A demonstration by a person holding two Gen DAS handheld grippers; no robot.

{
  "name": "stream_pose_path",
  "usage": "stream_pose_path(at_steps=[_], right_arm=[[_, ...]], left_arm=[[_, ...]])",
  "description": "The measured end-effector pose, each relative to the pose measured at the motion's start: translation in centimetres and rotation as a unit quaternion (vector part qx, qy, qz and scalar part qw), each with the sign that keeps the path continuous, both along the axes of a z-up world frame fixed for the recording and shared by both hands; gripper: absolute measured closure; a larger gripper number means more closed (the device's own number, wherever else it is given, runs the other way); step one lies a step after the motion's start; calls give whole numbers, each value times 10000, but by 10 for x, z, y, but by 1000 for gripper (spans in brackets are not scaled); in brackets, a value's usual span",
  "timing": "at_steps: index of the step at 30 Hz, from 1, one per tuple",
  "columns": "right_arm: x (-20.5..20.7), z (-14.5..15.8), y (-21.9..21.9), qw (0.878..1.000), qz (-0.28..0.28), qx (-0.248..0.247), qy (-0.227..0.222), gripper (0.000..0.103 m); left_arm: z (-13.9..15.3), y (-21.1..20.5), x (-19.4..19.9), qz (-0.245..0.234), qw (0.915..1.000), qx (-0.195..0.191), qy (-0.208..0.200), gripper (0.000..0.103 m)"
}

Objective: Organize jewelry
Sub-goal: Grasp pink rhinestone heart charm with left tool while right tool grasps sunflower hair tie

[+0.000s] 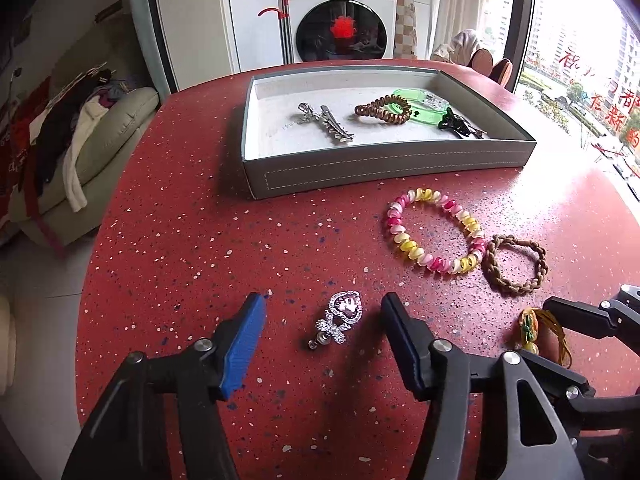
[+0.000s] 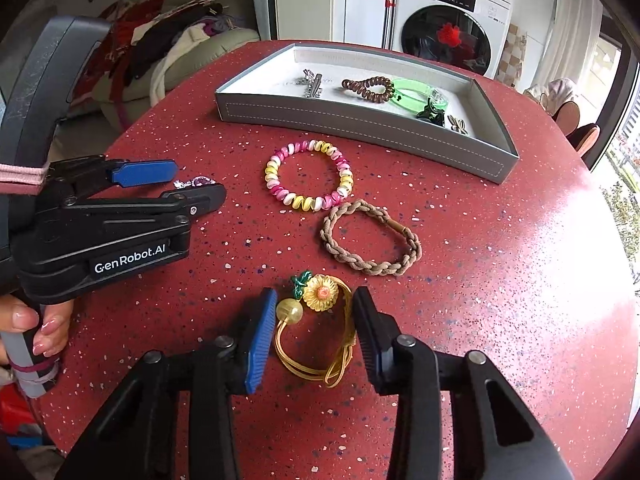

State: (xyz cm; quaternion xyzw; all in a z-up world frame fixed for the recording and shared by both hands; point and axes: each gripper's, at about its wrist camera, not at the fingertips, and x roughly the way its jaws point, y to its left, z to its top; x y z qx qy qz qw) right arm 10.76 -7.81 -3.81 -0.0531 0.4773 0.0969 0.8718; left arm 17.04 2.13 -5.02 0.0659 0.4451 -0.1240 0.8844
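A crystal heart brooch (image 1: pixel 340 316) lies on the red speckled table between the fingers of my left gripper (image 1: pixel 324 302), which stands open with a gap on both sides. In the right wrist view a yellow sunflower hair tie (image 2: pixel 320 292) sits between the fingers of my right gripper (image 2: pixel 314 298). The blue pad touches its bead and the black pad touches its elastic cord. A pink and yellow spiral hair tie (image 2: pixel 272 176) and a braided tan hair tie (image 2: pixel 332 248) lie loose beyond it. The grey tray (image 1: pixel 380 164) holds a silver clip (image 1: pixel 324 124), a brown spiral tie, a green bangle and a black claw clip.
The left gripper (image 2: pixel 200 182), held by a hand (image 2: pixel 44 328), sits close to the left of the right one. A sofa (image 1: pixel 120 128) piled with clothes stands past the table's left edge. A washing machine (image 1: pixel 340 20) is behind and a window on the right.
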Motion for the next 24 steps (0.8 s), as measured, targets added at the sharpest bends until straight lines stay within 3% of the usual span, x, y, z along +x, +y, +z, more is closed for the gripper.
stream_pose_path(at_steps=[2,4,7,24], right_arm=[[1,1,-2,10000,-3,48,19,79],[2,1,-4,10000,-35,75,20,87],[3,1,-9,9997,-91,206,48,87],[7,26,-51,9925,-464,1129,-6,87]], left_arm=[[1,-3,-1,-86,10000,-26,22,39],[2,-6,-3,-175,9998,-24,22,56],[3,-8,-5,-244,9997,-23,32,67],[18,11,-8,-77,9988,-485,90,67]])
